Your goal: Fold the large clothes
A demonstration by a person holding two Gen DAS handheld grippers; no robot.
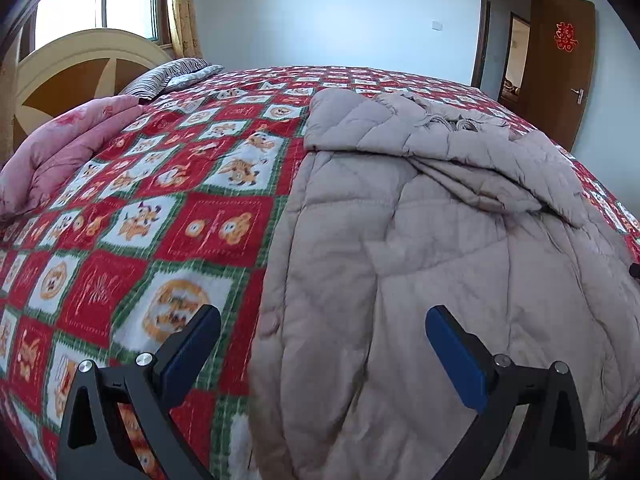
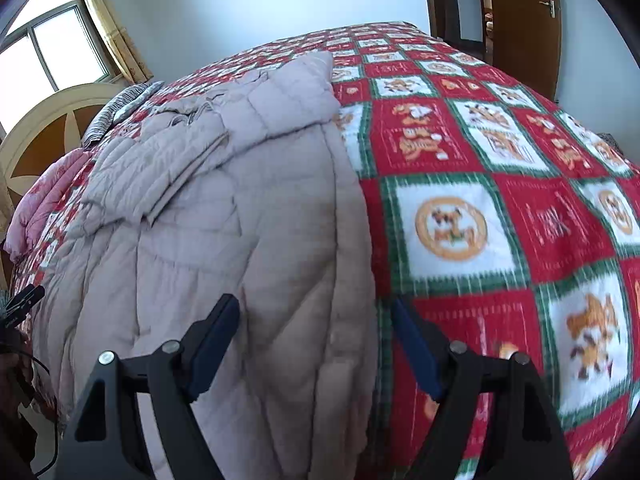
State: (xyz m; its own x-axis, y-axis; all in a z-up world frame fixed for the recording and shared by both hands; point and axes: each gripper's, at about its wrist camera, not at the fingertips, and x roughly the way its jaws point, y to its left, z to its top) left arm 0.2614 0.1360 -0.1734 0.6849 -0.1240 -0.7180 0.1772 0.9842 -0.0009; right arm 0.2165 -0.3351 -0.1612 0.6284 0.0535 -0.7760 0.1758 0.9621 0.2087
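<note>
Two claws wide, empty: left claw [image 1: 323,322], right claw [image 2: 316,312] | quilted beige coat [image 1: 420,240] folded lengthwise

Both wrist views look steeply down over the bed [image 1: 168,216] from its near edge, close above. The left faces the beige quilted coat's [image 1: 420,240] left edge, the right its right edge; both share the coat [image 2: 240,208].

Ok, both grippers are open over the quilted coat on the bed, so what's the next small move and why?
Probably lower both grippers onto the near hem of the beige coat. The left gripper and right gripper hang open with nothing between their jaws, and the coat lies long and only partly folded.
</note>
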